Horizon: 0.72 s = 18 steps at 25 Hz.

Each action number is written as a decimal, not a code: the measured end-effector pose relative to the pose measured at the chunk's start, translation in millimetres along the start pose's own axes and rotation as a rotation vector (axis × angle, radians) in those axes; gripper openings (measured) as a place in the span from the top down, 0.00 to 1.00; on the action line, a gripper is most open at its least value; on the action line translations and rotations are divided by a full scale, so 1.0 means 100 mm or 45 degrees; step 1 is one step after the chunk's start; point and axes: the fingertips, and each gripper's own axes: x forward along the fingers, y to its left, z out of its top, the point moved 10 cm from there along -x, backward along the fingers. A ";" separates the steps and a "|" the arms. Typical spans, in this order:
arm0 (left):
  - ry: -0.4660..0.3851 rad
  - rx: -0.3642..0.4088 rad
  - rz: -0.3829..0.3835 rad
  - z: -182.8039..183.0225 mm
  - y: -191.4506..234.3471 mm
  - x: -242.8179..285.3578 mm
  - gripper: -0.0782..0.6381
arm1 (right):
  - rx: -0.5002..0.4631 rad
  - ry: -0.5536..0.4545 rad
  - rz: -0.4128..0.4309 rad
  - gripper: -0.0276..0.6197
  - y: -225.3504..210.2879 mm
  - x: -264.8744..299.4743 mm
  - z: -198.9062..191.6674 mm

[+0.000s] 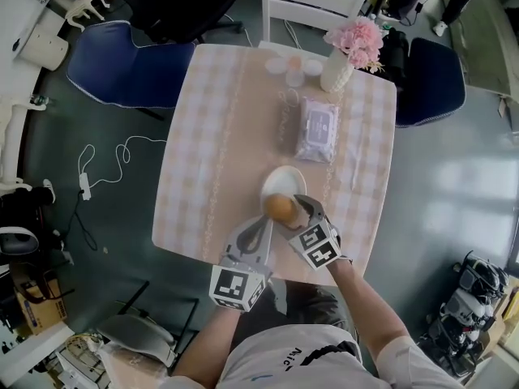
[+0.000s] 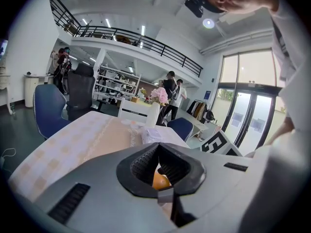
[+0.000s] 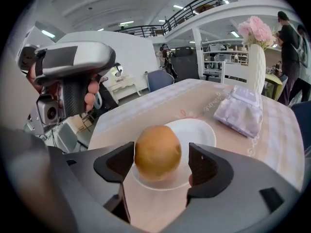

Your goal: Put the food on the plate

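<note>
Food: one round brown bun (image 3: pixel 157 152), sitting at the near rim of the plate, low centre in the head view.
Plate: one, white (image 3: pixel 200 130), on the bench (image 1: pixel 215 136), just below the wipes pack.
Tongs count: two pairs, side by side at the bench's lower edge.
Right side: the right tongs (image 3: pixel 160 166) stand spread around the bun. We see the pad at frame left against it and a clear gap at the other pad.
Left side: the left tongs (image 2: pixel 159 145) have their tips together with nothing between them. We glimpse the bun beyond, through their hollow.
Hands: the left hand (image 3: pixel 89 95) wraps its tool's handle at the upper left of the right gripper view.
Arms: the left forearm (image 1: pixel 209 343) and right forearm (image 1: pixel 369 302) rise from the bottom of the head view, converging on the plate.
Other things: one wipes pack (image 1: pixel 318 128) and one white vase (image 1: pixel 336 70) of pink flowers. Small pale cups (image 1: pixel 293 65) lie left of the vase, and we cannot count them surely.
Chairs: two blue chairs (image 1: pixel 122 67), one white chair (image 1: pixel 312 6).
</note>
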 end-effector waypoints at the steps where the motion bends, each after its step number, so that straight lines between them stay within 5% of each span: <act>1: 0.000 0.004 -0.005 0.00 -0.02 -0.01 0.88 | 0.003 -0.010 -0.005 0.46 0.01 -0.05 0.01; 14: -0.034 0.057 -0.029 0.09 -0.29 -0.53 0.88 | 0.120 -0.309 -0.085 0.48 0.48 -0.89 0.25; 18: -0.054 0.074 -0.043 0.14 -0.40 -0.69 0.88 | 0.114 -0.396 -0.157 0.70 0.65 -1.13 0.31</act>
